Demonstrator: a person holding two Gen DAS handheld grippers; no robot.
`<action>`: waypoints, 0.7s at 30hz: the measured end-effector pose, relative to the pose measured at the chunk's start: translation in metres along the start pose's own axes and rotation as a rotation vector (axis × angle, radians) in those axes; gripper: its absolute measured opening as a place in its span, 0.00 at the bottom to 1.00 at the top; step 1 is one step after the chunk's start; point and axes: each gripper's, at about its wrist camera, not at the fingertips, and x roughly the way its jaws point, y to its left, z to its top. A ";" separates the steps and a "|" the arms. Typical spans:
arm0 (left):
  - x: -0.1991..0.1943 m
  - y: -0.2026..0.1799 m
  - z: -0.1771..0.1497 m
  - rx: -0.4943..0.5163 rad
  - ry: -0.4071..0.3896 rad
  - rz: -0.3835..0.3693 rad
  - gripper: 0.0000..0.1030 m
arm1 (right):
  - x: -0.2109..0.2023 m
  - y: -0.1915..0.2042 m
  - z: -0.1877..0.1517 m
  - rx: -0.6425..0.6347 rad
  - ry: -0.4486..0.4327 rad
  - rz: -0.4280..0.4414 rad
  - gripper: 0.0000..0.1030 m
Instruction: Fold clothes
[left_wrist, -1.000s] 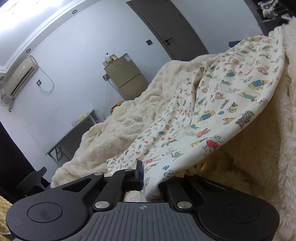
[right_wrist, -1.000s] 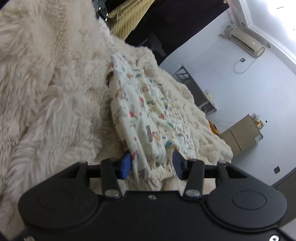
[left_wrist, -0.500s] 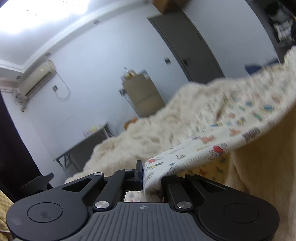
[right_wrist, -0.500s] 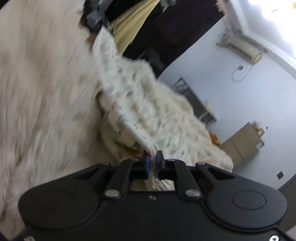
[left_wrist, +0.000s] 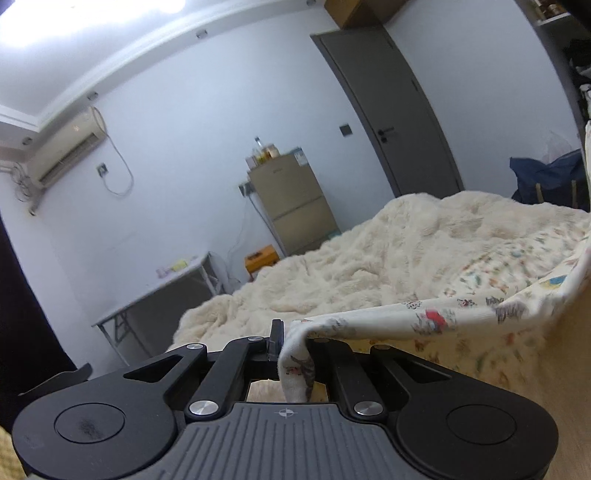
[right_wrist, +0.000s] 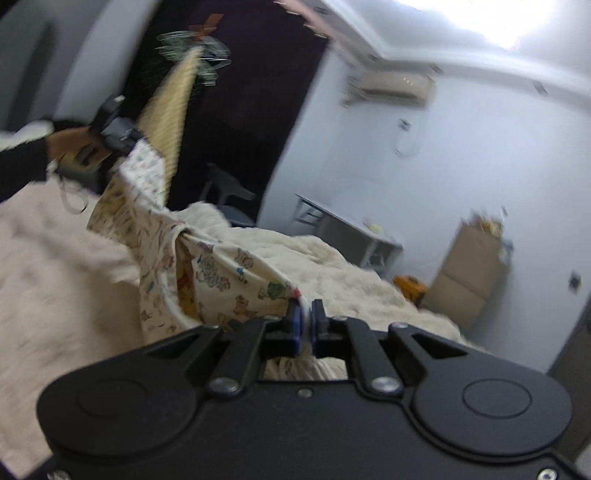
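Left gripper clamped on one end of the printed garment: cloth pinched between closed jaws, a short tail hanging down behind the pads, the rest stretching taut toward the right edge of the view, raised off the cream fleece bed cover. Right gripper closed on the opposite end, a thin fold nipped between the blue pads, fabric rising leftward to the other hand and gripper. Middle of the garment sagging toward the bed cover. Right view blurred; print hard to read, garment type unclear, its far edge cut off in the left view
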 end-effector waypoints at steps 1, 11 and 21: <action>0.021 0.004 0.012 -0.005 0.025 -0.004 0.03 | 0.017 -0.019 -0.002 0.063 0.034 -0.020 0.04; 0.226 -0.057 -0.020 -0.373 0.512 0.089 0.58 | 0.134 -0.090 -0.089 0.420 0.521 -0.223 0.19; 0.166 -0.057 -0.090 -0.845 0.368 -0.217 0.83 | 0.039 -0.081 -0.117 1.072 0.320 -0.163 0.80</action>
